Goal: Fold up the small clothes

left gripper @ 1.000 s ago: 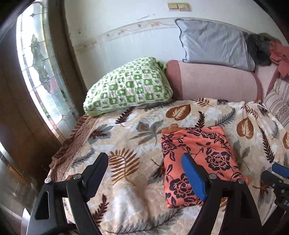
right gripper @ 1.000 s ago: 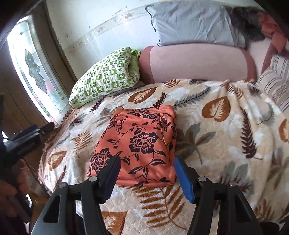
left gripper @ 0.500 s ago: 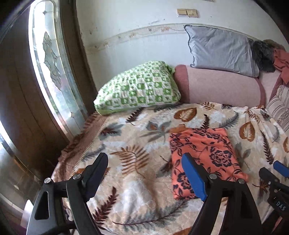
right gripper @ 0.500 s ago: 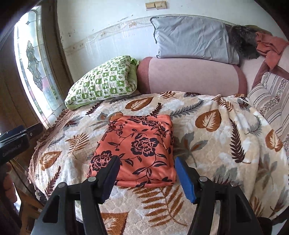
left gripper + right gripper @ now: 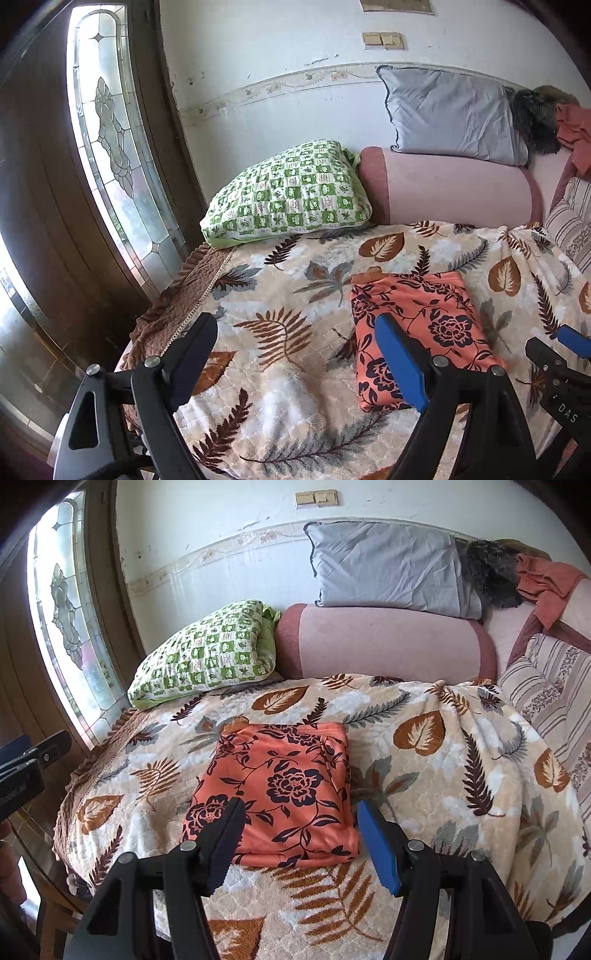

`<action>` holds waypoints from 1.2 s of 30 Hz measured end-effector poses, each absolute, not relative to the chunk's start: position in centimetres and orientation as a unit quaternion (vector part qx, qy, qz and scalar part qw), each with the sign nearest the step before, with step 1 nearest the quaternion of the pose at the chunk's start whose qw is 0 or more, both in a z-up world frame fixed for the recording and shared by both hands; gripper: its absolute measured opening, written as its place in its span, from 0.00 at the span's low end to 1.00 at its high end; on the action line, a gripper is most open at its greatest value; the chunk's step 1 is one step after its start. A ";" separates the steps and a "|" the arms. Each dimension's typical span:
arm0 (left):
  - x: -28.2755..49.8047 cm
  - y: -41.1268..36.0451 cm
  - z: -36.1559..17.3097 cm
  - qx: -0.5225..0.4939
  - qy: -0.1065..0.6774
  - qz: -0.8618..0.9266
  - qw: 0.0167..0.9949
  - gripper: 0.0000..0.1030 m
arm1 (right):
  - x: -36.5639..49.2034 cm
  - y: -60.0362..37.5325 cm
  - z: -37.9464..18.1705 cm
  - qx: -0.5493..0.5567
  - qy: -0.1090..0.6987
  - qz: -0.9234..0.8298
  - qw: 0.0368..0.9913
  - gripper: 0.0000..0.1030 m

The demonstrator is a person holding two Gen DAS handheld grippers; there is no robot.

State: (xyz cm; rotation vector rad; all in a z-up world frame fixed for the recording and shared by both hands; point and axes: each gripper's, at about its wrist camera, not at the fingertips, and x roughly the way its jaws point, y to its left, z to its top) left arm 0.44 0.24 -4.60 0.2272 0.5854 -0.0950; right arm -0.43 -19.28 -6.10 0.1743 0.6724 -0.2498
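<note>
Both grippers have pulled back and up from the bed over the last second; the view has widened and more of the wall and window now shows. My left gripper [image 5: 295, 354] stands wide apart with nothing between its fingers, its jaws having just been opening a touch further. My right gripper [image 5: 301, 834] hangs apart too, empty, above the near edge of the orange floral garment [image 5: 280, 790] without touching it. That garment lies as a neat folded rectangle, flat on the leaf-print blanket [image 5: 424, 782] near the middle of the bed, edges squared, no loose flap that I can see. I judge this piece done and released; the next call is to find another small item to fold. A crumpled orange cloth [image 5: 546, 587] sits far back on the right, beside a dark furry thing [image 5: 487, 576], and may be the next candidate, though I cannot tell what it is. Around: a green checked pillow [image 5: 291, 192] at the back left, a pink bolster [image 5: 450, 192], a grey pillow [image 5: 450, 114] on top, a striped cushion [image 5: 554, 686] at right. Nothing lies on the folded garment; the reach to the back corner crosses the bolster.
</note>
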 end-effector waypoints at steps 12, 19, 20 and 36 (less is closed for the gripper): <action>-0.1 0.5 -4.1 0.100 0.291 -0.067 0.949 0.85 | -0.4 -18.9 -6.2 0.080 0.331 -0.123 0.932 0.65; -0.5 0.6 -4.0 0.094 0.296 -0.083 0.947 0.85 | -0.7 -18.2 -7.0 0.079 0.337 -0.120 0.930 0.65; -0.5 0.5 -4.0 0.094 0.295 -0.083 0.947 0.85 | -0.7 -18.1 -7.1 0.080 0.338 -0.120 0.930 0.65; -0.5 1.1 -3.9 0.078 0.295 -0.098 0.947 0.85 | 0.0 -17.1 -8.0 0.079 0.343 -0.110 0.929 0.65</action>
